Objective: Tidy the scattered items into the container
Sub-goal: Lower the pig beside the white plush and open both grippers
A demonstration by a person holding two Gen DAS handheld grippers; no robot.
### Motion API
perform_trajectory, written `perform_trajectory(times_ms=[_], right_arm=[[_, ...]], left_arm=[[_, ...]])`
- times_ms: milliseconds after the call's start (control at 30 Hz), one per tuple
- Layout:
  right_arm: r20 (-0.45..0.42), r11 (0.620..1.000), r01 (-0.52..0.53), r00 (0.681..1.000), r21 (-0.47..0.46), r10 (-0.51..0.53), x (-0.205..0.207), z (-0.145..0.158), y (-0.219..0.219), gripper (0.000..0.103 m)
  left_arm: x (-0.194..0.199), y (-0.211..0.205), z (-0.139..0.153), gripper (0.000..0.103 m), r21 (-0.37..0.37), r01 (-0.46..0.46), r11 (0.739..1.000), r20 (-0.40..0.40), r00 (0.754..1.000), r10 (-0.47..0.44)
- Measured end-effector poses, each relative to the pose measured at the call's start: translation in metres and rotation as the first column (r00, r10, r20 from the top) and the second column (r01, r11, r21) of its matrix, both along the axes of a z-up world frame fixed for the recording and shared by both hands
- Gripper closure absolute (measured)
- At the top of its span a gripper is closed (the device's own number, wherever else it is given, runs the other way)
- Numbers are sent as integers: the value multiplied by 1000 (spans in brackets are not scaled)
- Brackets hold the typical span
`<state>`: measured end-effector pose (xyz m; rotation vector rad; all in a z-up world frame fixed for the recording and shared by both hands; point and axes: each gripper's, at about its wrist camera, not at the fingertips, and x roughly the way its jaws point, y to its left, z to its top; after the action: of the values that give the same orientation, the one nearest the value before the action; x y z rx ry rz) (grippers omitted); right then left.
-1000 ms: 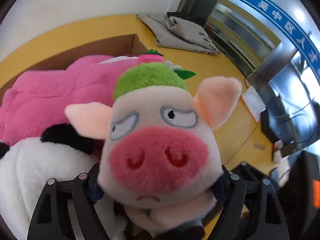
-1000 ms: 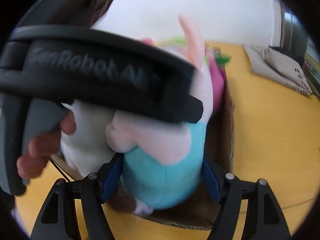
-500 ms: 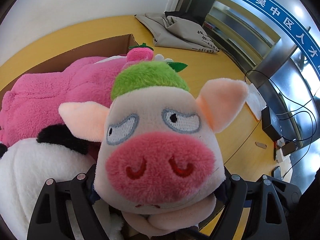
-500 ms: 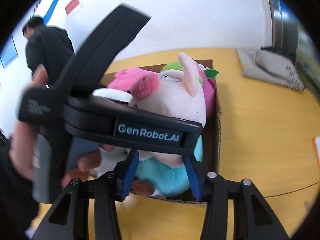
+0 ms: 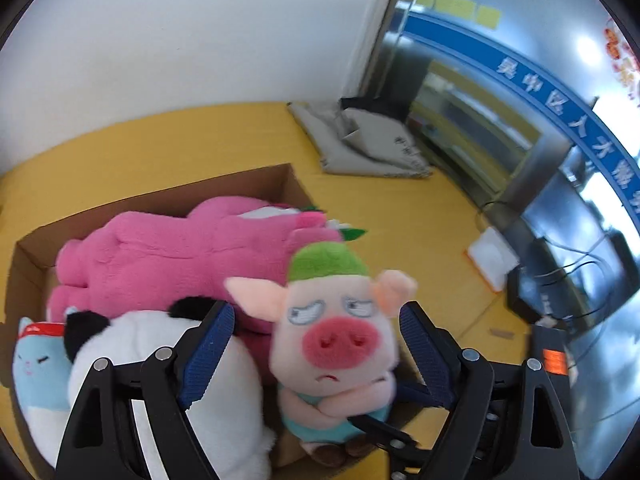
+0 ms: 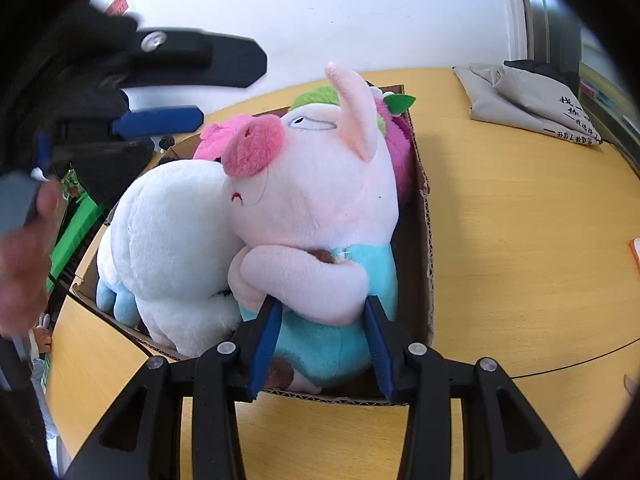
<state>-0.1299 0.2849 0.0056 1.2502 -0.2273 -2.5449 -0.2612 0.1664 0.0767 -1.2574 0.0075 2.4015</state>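
Note:
A plush pig (image 5: 334, 344) with a green cap and teal body sits at the near right corner of a cardboard box (image 5: 160, 204). My left gripper (image 5: 314, 340) is open and lifted clear, with the pig beyond its fingers. My right gripper (image 6: 324, 340) is shut on the pig's teal body (image 6: 336, 344) at the box's near edge (image 6: 424, 216). In the box also lie a pink plush (image 5: 180, 252), a white and black plush (image 5: 160, 364) and a light blue plush (image 5: 36, 372). The left gripper shows at the upper left of the right wrist view (image 6: 160, 92).
The box stands on a yellow wooden table (image 6: 520, 240). Folded grey cloth bags (image 5: 368, 148) lie at the table's far side. A white pad (image 5: 492, 256) lies near the right edge, by black devices and cables. A person's hand (image 6: 20, 260) is at the left.
My left gripper has opened, let go of the pig and pulled back and up. The pig has settled lower into the box, still in my right gripper.

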Motion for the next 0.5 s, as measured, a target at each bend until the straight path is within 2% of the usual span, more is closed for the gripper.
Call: perform_trajectory(times_ms=[33, 100, 133, 233, 300, 333, 500], right_arm=[[3, 1000, 1, 1000, 6, -1, -5, -2, 2, 62], [21, 1000, 14, 1000, 26, -14, -28, -15, 13, 62], [31, 999, 23, 999, 32, -24, -36, -20, 18, 60], [43, 999, 46, 998, -2, -46, -29, -14, 25, 53], [16, 998, 59, 998, 22, -59, -19, -2, 25, 31], [-8, 997, 69, 998, 32, -68, -13, 6, 23, 27], [-107, 994, 84, 991, 64, -77, 14, 41, 15, 23]], left_arm=[[-6, 3, -11, 14, -20, -1, 1000, 20, 1000, 2], [-17, 0, -29, 12, 72, 8, 997, 86, 996, -14], [-20, -2, -35, 8, 93, -2, 996, 100, 995, -7], [-19, 4, -38, 5, 42, 8, 999, 56, 998, -11], [-18, 3, -35, 5, 37, -1, 999, 60, 998, -1], [-18, 3, -33, 5, 37, -7, 999, 63, 998, 5], [10, -17, -7, 7, 4, -97, 995, 9, 995, 97]])
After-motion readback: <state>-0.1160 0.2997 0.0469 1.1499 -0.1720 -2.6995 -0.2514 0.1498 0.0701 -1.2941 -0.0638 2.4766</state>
